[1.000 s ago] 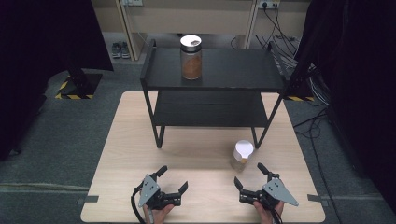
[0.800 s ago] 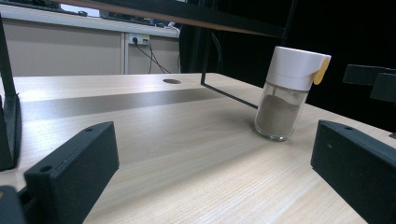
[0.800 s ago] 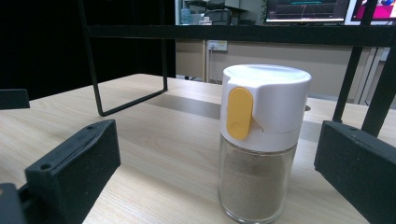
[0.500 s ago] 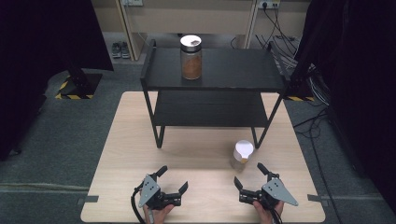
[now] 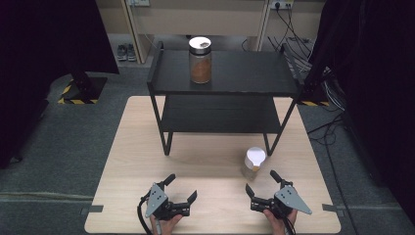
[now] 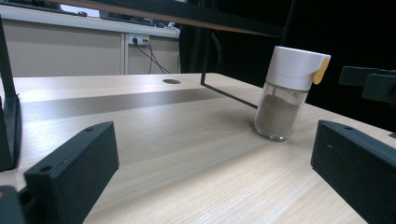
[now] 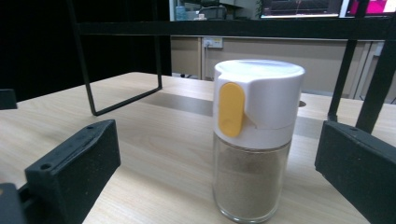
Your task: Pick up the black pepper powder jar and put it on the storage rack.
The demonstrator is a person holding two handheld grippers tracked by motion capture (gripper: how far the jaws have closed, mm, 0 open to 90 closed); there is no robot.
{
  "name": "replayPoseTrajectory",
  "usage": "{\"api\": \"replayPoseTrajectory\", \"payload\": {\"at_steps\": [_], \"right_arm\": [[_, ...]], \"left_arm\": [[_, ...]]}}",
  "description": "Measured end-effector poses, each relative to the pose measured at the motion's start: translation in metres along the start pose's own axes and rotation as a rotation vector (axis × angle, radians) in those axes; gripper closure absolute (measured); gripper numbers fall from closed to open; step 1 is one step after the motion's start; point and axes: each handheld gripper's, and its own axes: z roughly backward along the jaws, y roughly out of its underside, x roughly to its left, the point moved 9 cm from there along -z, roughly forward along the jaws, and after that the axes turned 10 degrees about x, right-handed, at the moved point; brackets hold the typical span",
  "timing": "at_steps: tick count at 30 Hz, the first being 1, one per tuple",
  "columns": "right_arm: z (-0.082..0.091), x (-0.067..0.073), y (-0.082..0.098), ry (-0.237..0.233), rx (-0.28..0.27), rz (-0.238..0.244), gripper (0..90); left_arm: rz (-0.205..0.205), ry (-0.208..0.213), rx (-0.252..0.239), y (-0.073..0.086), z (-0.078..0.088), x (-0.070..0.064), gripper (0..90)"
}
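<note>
Shaker [image 5: 254, 163] stands upright on the table [image 5: 205, 161], just in front of the black shelf's [image 5: 222, 78] front right leg. White cap w/ a yellow tab, glass body approx. half full of light brown powder.

Right gripper [image 5: 265, 189] sits just in front of the shaker, a bit to its right, near but not touching. Jaws spread wide, nothing betw. them; in the right gripper view the shaker [image 7: 252, 140] stands betw. the two jaw tips, close ahead.

Left gripper [image 5: 181, 187] is well to the left of the shaker, near the table's front edge. Jaws also spread, empty. In the left gripper view the shaker [image 6: 289, 93] is off to the right.

Jar [image 5: 200, 59] w/ brown contents stands on the shelf's top level, far behind the shaker.
</note>
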Motion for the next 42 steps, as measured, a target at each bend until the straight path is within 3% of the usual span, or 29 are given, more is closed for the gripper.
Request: {"api": "replayPoseTrajectory", "payload": {"at_steps": [8, 17, 24, 31, 42], "right_arm": [[-0.004, 0.000, -0.001, 0.009, -0.018, -0.006, 0.3], [-0.017, -0.005, -0.003, 0.052, -0.015, 0.001, 0.4], [-0.027, -0.004, -0.003, 0.059, 0.007, 0.025, 0.3], [-0.036, -0.006, -0.002, 0.074, 0.021, 0.020, 1.0], [-0.052, -0.008, -0.002, 0.083, 0.055, 0.042, 6.4]], "left_arm": [[0.000, 0.001, -0.001, 0.000, 0.000, 0.000, 0.3], [-0.001, 0.001, -0.001, 0.000, 0.000, 0.000, 0.2], [-0.001, 0.001, -0.001, 0.000, 0.000, 0.000, 0.2], [-0.001, 0.000, -0.001, 0.000, 0.000, 0.000, 0.3], [-0.001, 0.000, -0.002, 0.000, 0.000, 0.000, 0.3]]}}
